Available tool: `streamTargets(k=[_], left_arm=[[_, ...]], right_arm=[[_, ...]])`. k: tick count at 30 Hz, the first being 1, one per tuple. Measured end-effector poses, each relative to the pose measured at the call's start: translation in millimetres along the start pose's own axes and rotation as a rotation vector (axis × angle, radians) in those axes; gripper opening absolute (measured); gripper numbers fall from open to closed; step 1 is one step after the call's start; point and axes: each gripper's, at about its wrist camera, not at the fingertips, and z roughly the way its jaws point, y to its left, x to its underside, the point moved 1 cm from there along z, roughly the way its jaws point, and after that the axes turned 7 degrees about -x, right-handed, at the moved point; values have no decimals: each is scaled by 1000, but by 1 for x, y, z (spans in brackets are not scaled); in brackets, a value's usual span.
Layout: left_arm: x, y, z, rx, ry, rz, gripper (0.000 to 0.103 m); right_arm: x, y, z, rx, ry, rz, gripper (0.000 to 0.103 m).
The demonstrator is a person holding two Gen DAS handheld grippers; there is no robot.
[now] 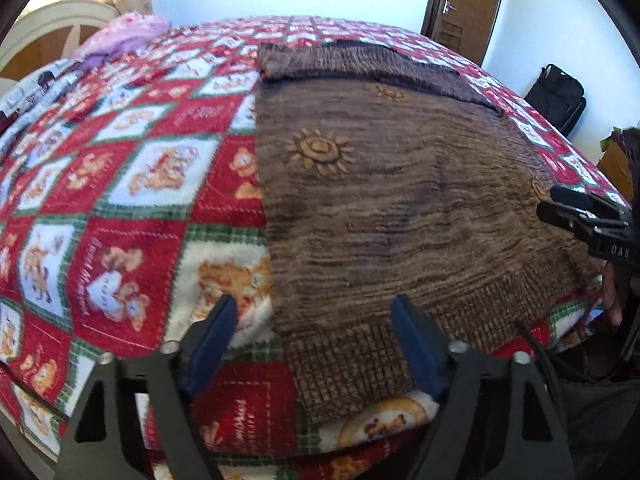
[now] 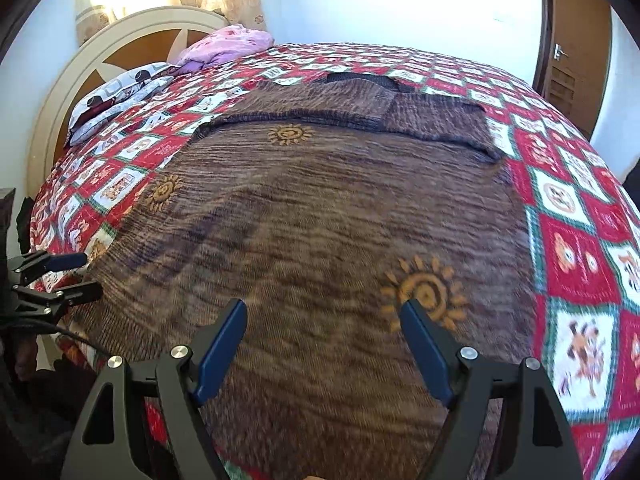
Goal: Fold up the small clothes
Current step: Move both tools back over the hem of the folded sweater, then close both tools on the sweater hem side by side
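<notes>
A brown knitted sweater (image 1: 384, 200) with orange sun motifs lies flat on the bed, its sleeves folded across the far end. It fills the right wrist view (image 2: 320, 232). My left gripper (image 1: 316, 304) is open, just above the sweater's near left hem corner. My right gripper (image 2: 322, 306) is open, above the sweater's near part beside a sun motif (image 2: 424, 292). The right gripper also shows at the right edge of the left wrist view (image 1: 588, 216), and the left gripper at the left edge of the right wrist view (image 2: 76, 276).
A red, white and green teddy-bear blanket (image 1: 120, 184) covers the bed. Pink bedding (image 2: 228, 44) and a patterned pillow (image 2: 116, 100) lie by the white headboard (image 2: 132, 28). A wooden door (image 1: 464, 0) and a black bag (image 1: 560, 92) stand beyond the bed.
</notes>
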Motion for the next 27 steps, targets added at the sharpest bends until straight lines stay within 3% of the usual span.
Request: streamTargets(k=[4, 6, 14, 16, 20, 27], left_arm=[[4, -2, -1, 22, 14, -11, 77], [5, -3, -3, 33, 17, -10, 71], [13, -1, -9, 57, 47, -16, 70], [16, -2, -11, 78, 58, -14, 66], [17, -8, -14, 99, 58, 9, 48], [16, -4, -13, 96, 56, -15, 36]], right_arm=[[10, -6, -9, 10, -9, 22, 80], [16, -7, -12, 9, -8, 32, 80], [27, -8, -20, 11, -10, 34, 80], [28, -9, -23, 13, -17, 35, 80], [30, -14, -32, 21, -32, 49, 80], [40, -35, -56, 64, -51, 103, 80]])
